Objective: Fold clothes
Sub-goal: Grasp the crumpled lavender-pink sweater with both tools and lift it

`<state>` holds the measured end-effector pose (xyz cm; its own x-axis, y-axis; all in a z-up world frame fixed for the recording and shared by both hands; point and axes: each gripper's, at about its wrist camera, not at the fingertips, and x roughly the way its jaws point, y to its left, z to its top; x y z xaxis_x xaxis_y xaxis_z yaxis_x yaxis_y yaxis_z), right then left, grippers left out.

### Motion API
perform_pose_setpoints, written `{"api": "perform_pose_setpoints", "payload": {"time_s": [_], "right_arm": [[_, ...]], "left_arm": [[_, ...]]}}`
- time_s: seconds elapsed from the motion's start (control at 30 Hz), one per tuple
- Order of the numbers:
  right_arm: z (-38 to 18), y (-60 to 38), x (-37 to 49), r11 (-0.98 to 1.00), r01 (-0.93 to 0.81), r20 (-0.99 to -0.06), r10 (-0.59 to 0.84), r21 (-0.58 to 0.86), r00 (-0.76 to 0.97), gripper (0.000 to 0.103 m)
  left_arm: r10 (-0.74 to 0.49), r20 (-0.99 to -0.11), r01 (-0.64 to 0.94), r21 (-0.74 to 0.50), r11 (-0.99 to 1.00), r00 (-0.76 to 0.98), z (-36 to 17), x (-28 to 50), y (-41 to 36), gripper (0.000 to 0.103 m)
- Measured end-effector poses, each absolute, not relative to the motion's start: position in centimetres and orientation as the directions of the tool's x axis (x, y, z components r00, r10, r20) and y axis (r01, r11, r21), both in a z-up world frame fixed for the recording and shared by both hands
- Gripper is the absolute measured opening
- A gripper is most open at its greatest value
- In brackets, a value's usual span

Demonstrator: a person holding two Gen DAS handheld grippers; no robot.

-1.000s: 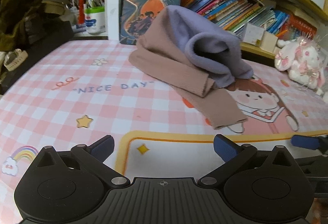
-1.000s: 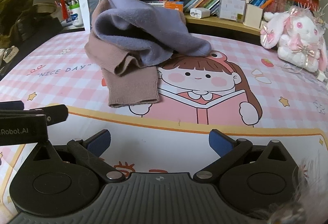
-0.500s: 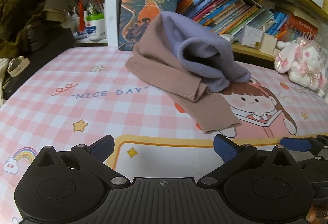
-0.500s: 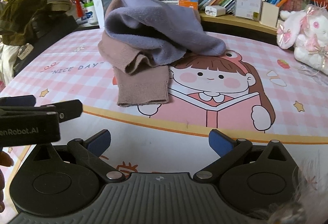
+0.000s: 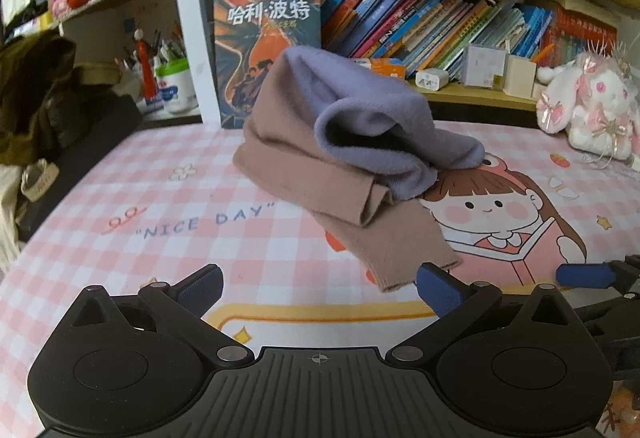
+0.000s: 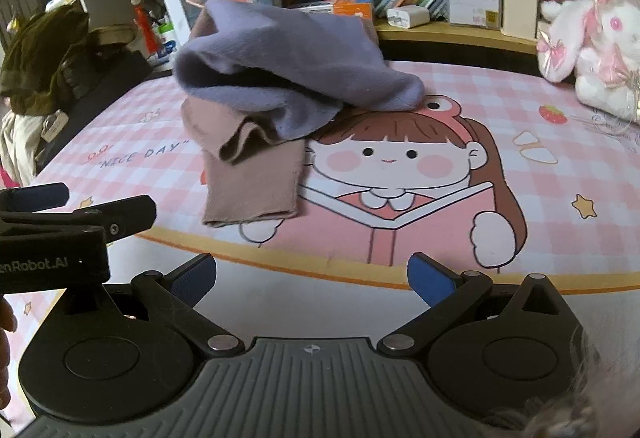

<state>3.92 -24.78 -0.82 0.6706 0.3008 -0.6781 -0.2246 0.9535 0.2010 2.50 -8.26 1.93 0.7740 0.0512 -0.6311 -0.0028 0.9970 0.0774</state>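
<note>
Both hand-held grippers, left (image 5: pixel 318 288) and right (image 6: pixel 312 276), have closed in on the crumpled garment (image 5: pixel 352 157), mid-frame on the surface (image 5: pixel 168 238); jaws spread wide, empty. Folding hasn't begun.

I see soft, even daylight and only faint shadows under the heaped garment (image 5: pixel 352 157). Fisheye bends the shelves at the frame edges. The lower right of my right view is blurred.
</note>
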Motion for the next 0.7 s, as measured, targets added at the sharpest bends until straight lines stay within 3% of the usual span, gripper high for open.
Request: {"api": "perform_pose_setpoints", "payload": {"time_s": [0.3,0.53,0.7], "right_arm": [[-0.6,-27.7,6.8,0.954,-0.128,-0.665,0.282,0.271,0.691,0.101],[0.2,-32.3,9.5,0.83,0.031,-0.619,0.39,0.557,0.682,0.097],[0.6,-35.0,10.5,0.649,0.106,-0.534,0.51,0.753,0.674,0.097]], "left_arm": [[0.061,-0.567,0.036,0.159,0.987,0.821,3.9,5.9,-10.3,0.099],[0.088,-0.514,0.112,0.345,0.932,0.853,3.5,9.7,-13.4,0.097],[0.134,-0.482,0.16,0.52,0.839,0.866,2.3,12.7,-14.8,0.079]]}}
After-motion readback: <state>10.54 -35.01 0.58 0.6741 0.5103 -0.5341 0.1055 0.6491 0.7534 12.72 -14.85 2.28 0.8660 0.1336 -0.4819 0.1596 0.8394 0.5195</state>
